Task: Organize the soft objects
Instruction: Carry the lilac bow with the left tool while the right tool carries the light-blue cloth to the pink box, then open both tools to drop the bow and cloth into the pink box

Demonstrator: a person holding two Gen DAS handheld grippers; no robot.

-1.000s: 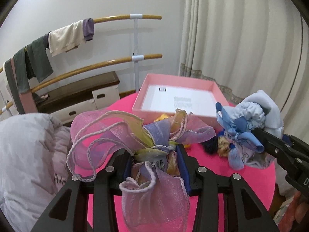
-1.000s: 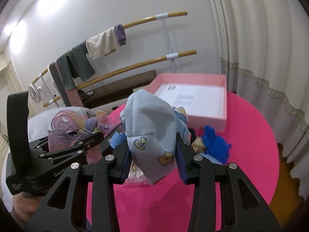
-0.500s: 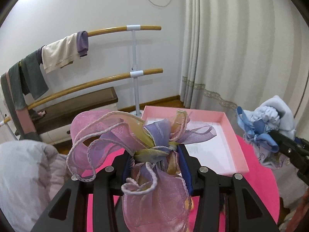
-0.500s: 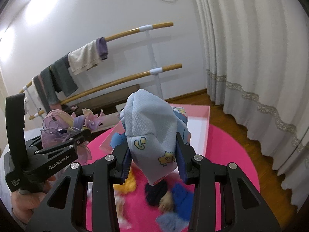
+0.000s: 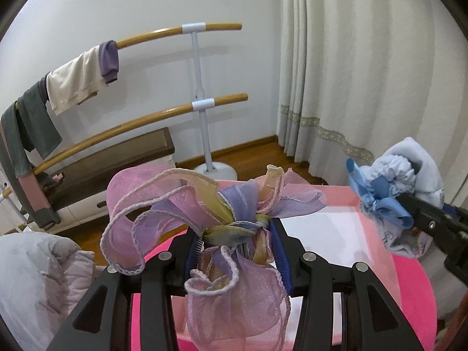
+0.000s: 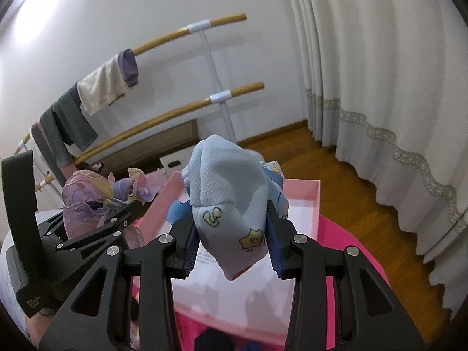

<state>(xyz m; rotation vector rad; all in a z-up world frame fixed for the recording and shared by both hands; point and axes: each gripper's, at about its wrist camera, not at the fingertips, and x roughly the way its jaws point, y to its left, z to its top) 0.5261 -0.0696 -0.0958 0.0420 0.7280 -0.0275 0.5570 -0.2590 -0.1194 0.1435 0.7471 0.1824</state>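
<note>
**Both grippers loaded, held above the pink box**

Left gripper [image 5: 235, 251]: clamped on a pastel organza bow [image 5: 204, 204], its pink, lilac and yellow loops fanning out ahead of and above the blue pads [image 5: 279, 251], with a gathered tail hanging below the grip. Directly beyond and beneath this gripper sits the pink box [image 5: 377, 234], white-lined, on the round pink worktop [image 5: 415, 289].

Right gripper [image 6: 231, 242]: clamped on a light blue cloth bundle [image 6: 228, 193] printed with small cartoon figures; the cloth bulges upward between the fingers and a corner droops below them. The box [image 6: 317, 204] lies straight ahead and under this gripper as well. The left gripper with its bow [image 6: 96, 196] appears to its left, just beside the box's near wall.

At the bottom edge of the right wrist view, dark blue soft items [image 6: 213, 340] rest on the worktop just short of the box; their exact kind cannot be told.
</note>
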